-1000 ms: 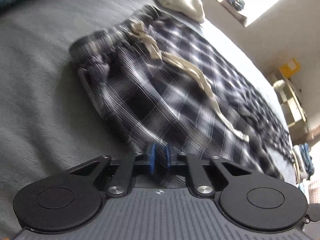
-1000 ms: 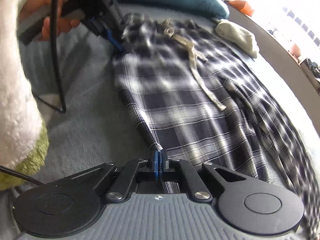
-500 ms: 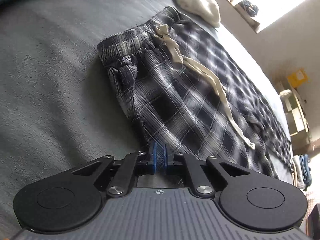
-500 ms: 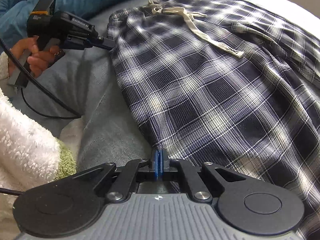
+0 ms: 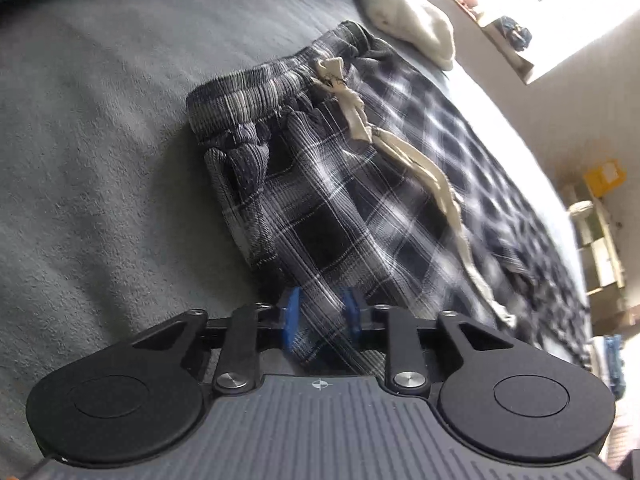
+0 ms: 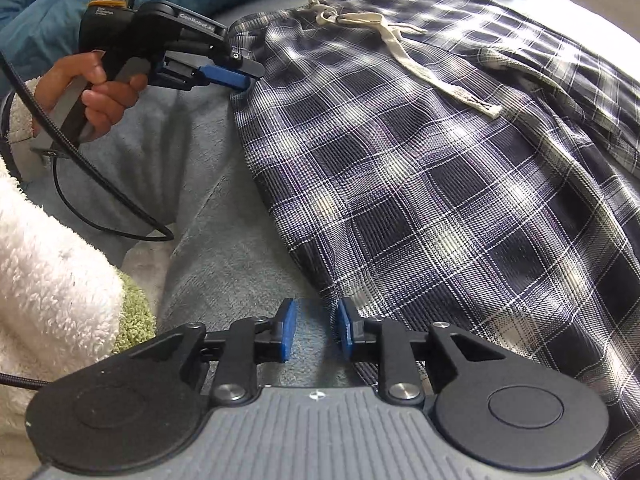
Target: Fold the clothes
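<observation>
Left wrist view: plaid pyjama trousers [image 5: 360,184] spread along a grey bed [image 5: 100,140], waistband [image 5: 272,80] at the far end, cream drawstring [image 5: 404,160] trailing down the front. Left gripper [image 5: 319,316] with blue pads parted, a side edge of the cloth lying loose between them, not pinched. Pale bundle of cloth [image 5: 404,20] beyond the waistband.

Right wrist view: same trousers [image 6: 440,180] flat on the bed [image 6: 224,232], edge running diagonally toward the camera. Right gripper [image 6: 313,330] parted, bare bed cover between the pads, the trouser edge just beside the right-hand pad. Farther up, the left gripper [image 6: 228,76], held by a hand [image 6: 96,96] in a fluffy white sleeve [image 6: 52,272], reaching the same edge near the waistband.

Judged step: both grippers slack along one long side, fitting either a release after laying the garment out or a line-up before a pinch. Any lengthwise fold would call for both closing on that edge together, lifting evenly, carrying it across to the far side.
</observation>
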A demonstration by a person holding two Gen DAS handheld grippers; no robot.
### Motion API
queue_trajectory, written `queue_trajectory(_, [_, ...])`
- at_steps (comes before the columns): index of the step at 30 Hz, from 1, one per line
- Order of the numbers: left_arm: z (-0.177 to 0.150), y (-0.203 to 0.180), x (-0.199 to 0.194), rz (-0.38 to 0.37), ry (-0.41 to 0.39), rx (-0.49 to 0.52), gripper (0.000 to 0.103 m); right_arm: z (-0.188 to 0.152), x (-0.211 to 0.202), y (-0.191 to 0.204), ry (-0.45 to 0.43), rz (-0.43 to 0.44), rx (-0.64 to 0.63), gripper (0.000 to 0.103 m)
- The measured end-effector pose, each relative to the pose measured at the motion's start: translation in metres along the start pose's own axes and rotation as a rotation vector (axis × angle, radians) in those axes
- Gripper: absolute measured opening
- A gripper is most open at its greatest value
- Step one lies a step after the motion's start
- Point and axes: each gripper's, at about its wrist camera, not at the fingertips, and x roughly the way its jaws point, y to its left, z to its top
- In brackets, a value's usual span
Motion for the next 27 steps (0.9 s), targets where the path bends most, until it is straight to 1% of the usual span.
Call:
queue_trajectory(3, [0.000,-0.002,-0.007,0.043,-0.042,-0.004,0.000,0.000,-0.001,-0.004,-0.007,0.008,0.018,0.025])
queue_trajectory(7, [0.004,-0.001,-0.019,0.073,-0.082,-0.013,0.000,-0.005,0.003,0.004,-0.012,0.004,0.009,0.026])
queue_trajectory(13, [-0.001,0.005,-0.013,0.122,-0.069,-0.012,0.000,-0.009,0.001,0.005,-0.020,0.007,0.010,0.026])
queue_trajectory(15, [-0.003,0.004,-0.012,0.136,-0.075,0.027,0.000,-0.011,0.001,0.004,-0.024,0.010,0.012,0.026])
queue_trajectory(17, [-0.006,-0.001,-0.011,0.151,-0.070,0.100,0.000,-0.013,0.000,0.003,-0.027,0.018,0.016,0.030])
queue_trajectory(19, [-0.009,-0.005,-0.015,0.166,-0.080,0.166,0.003,-0.017,-0.002,0.006,-0.030,0.030,0.011,0.041])
queue_trajectory(20, [-0.011,-0.007,-0.019,0.174,-0.089,0.196,0.003,-0.017,-0.002,0.009,-0.031,0.030,0.000,0.043])
queue_trajectory(21, [-0.012,-0.009,-0.022,0.182,-0.098,0.226,0.004,-0.018,-0.002,0.012,-0.032,0.030,-0.011,0.046])
queue_trajectory(22, [-0.014,-0.010,-0.026,0.191,-0.107,0.256,0.013,-0.018,-0.005,0.012,-0.041,0.029,-0.002,0.048])
queue_trajectory(24, [-0.017,-0.012,-0.037,0.210,-0.155,0.292,0.019,-0.018,-0.012,0.011,-0.060,0.027,0.019,0.048])
queue_trajectory(27, [-0.017,-0.018,-0.056,0.195,-0.247,0.323,0.020,-0.018,-0.022,0.010,-0.089,0.024,0.051,0.048])
